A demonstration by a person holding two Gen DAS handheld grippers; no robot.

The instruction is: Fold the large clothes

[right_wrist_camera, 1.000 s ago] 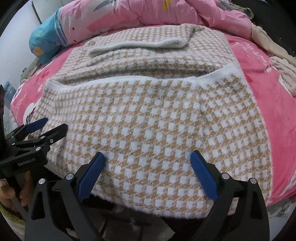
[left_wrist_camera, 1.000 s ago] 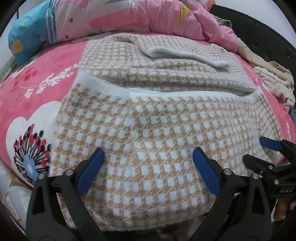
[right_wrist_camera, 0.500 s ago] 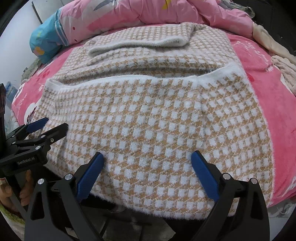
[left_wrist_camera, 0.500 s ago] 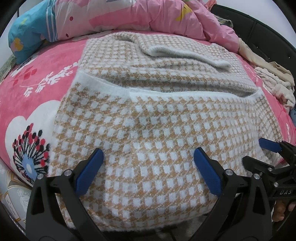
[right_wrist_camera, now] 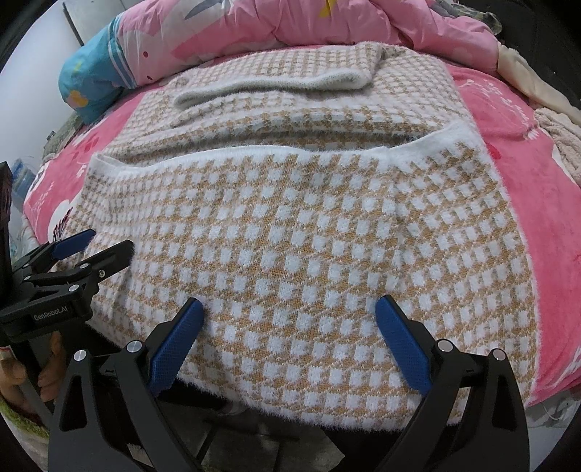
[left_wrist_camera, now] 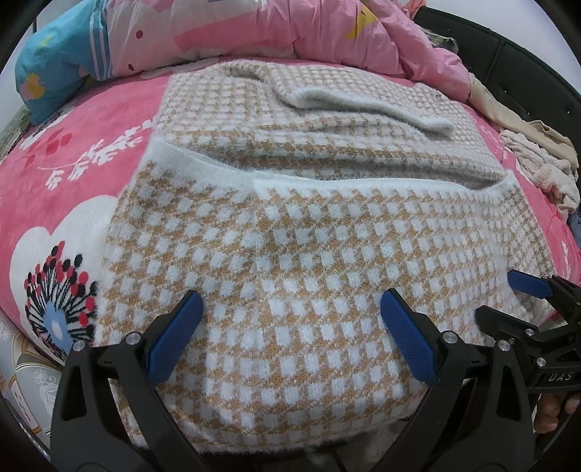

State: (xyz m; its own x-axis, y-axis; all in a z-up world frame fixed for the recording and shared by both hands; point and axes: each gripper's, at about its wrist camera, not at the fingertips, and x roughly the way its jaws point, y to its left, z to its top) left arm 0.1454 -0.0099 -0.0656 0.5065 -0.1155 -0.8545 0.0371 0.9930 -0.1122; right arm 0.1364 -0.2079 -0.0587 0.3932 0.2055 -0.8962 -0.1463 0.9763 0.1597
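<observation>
A large tan-and-white checked knit garment (left_wrist_camera: 290, 254) lies on the pink bed, its near part folded back over the far part, with a white fuzzy hem (left_wrist_camera: 326, 183) across the middle. It also shows in the right wrist view (right_wrist_camera: 308, 236). My left gripper (left_wrist_camera: 290, 312) is open and empty, just above the garment's near edge. My right gripper (right_wrist_camera: 288, 316) is open and empty over the near edge further right. Each gripper shows in the other's view: the right one (left_wrist_camera: 508, 305) at the garment's right edge, the left one (right_wrist_camera: 98, 250) at its left edge.
A pink floral bed cover (left_wrist_camera: 65, 188) lies under the garment. A pink and blue quilt (left_wrist_camera: 218, 32) is bunched at the far side. Beige and pale clothes (left_wrist_camera: 537, 159) are piled at the far right. A dark headboard (left_wrist_camera: 526, 61) stands behind them.
Both grippers have drawn back slightly toward the near edge of the bed. The garment has not moved and both grippers stay open.
</observation>
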